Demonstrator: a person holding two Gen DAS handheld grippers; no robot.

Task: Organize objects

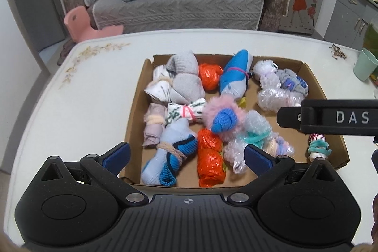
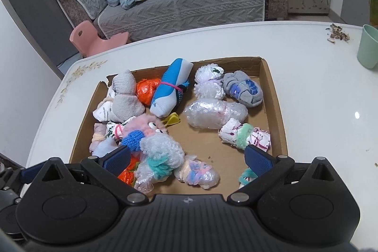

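Left wrist view looks over the near edge of a shallow cardboard box (image 1: 314, 77) on a white table (image 1: 94, 86), and the left gripper (image 1: 186, 155) hangs wide open over that near edge, nothing between its blue pads. Inside the box, bundles everywhere: two orange plastic bundles (image 1: 210, 162), a light-blue sock roll (image 1: 167, 152) tied with cord beside them, a fuzzy pink toy with a blue knit nose (image 1: 222, 115) in the middle, a grey sock roll (image 1: 186, 79) at the back left. From the right wrist view, the right gripper (image 2: 186, 160) is open too, holding nothing, over the box's near side; bubble-wrap bundles (image 2: 215, 115) lie on the right half, well apart from a green cup (image 2: 368, 49) on the table's far right.
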